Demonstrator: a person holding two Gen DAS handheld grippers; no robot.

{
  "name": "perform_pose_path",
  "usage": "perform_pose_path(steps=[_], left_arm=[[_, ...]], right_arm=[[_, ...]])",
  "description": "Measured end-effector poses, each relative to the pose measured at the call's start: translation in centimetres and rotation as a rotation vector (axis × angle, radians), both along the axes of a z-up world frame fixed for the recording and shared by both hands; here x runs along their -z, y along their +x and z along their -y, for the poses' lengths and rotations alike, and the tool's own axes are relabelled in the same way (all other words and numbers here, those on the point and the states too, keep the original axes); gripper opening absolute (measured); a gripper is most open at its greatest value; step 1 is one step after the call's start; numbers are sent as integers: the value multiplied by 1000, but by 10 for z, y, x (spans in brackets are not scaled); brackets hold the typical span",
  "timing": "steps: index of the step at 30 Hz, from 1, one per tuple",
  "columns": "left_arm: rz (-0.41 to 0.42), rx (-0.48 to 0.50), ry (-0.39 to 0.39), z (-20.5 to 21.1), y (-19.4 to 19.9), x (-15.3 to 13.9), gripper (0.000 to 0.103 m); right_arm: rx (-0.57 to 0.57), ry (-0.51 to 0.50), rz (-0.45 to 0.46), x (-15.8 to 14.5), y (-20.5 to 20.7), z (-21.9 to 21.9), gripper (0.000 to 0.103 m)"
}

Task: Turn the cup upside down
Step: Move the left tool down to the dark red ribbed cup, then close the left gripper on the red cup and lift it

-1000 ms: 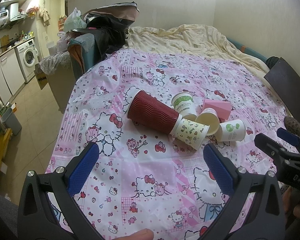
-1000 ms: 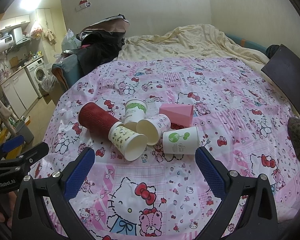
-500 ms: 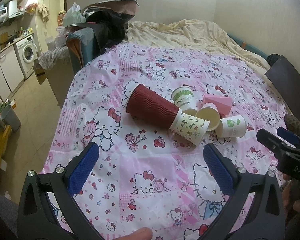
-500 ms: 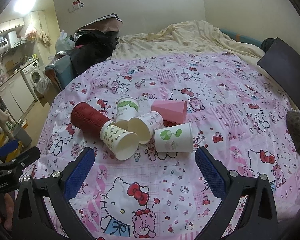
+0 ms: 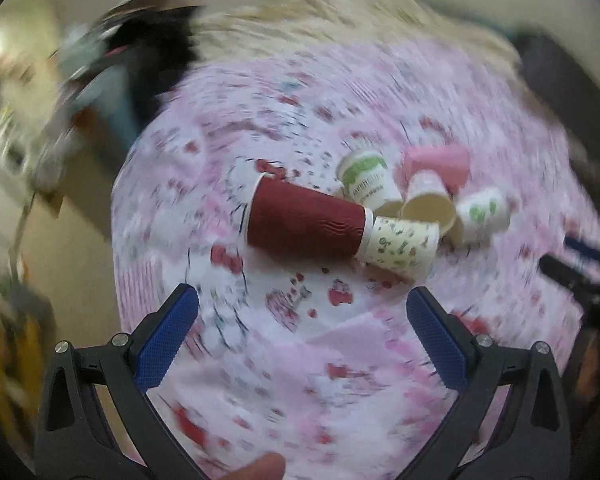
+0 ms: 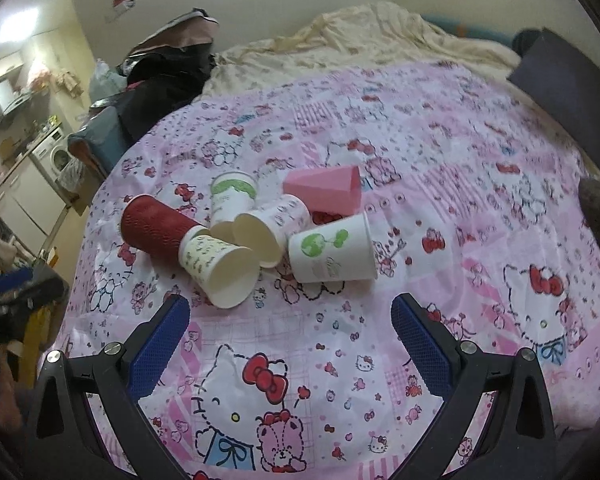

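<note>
Lying on their sides in one cluster on the Kitty sheet [image 6: 480, 184]: six cups, none flipped yet. Taking the red cup [image 6: 156, 226] as landmark: patterned cup [image 6: 216, 270] nested against its narrow end, mouth toward the cameras; green-band cup [image 6: 232, 200] just behind; small white cup [image 6: 268, 228] to its right; pink cup [image 6: 328, 190] beyond that; globe cup [image 6: 332, 252] farthest right of the red cup.

Right gripper [image 6: 290, 322]: jaws wide apart, holding nothing, globe cup just ahead and slightly right of centre, long axis crosswise to the approach, rim to the right. Nearest of the two to that cup.

Left gripper [image 5: 302, 318]: jaws spread too, nothing held. Red cup [image 5: 304, 220] dead ahead, long axis also crosswise, wide mouth on the left, patterned cup [image 5: 400, 246] touching its right end.

Versus half a second back: left view now heavily motion-blurred and closer on the red cup, so probably swinging in fast, though exact range hard to call. Right view also nearer the cluster. Cups unmoved.

Likely first grab, judging by range: red cup for the left, globe cup for the right.
</note>
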State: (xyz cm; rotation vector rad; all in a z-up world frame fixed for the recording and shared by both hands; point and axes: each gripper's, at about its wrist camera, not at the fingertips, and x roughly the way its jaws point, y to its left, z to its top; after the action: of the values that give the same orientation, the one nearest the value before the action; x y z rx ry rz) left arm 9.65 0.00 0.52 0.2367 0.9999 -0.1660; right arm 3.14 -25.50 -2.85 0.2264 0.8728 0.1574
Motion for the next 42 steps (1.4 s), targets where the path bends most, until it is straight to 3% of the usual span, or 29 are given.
perform_pose_path(steps=[2, 4, 7, 12, 16, 21, 24, 31, 37, 42], left_arm=[[-66, 125, 65, 7, 23, 3, 103], [-164, 310, 122, 20, 37, 13, 103], [-229, 515, 265, 37, 44, 27, 103], [-391, 771, 432, 55, 63, 58, 102], [-422, 943, 540, 63, 70, 71, 102], [-417, 1043, 693, 75, 89, 87, 102], [-439, 1087, 769, 80, 101, 103, 90], [-503, 1139, 845, 89, 112, 139, 85], [-508, 1141, 846, 88, 119, 150, 76], [-481, 1076, 785, 84, 117, 133, 74]], right_arm=[[6, 8, -23, 4, 3, 3, 103], [4, 12, -51, 9, 6, 5, 103], [-9, 15, -87, 16, 9, 5, 103], [-38, 1, -122, 24, 12, 1, 103], [-55, -50, -111, 24, 13, -6, 103], [-53, -37, -143, 31, 17, -3, 103], [-49, -70, -144, 32, 19, -4, 103], [-44, -64, -163, 34, 22, 0, 103], [-41, -74, -184, 39, 23, 0, 103], [-40, -75, -182, 38, 24, -1, 103]])
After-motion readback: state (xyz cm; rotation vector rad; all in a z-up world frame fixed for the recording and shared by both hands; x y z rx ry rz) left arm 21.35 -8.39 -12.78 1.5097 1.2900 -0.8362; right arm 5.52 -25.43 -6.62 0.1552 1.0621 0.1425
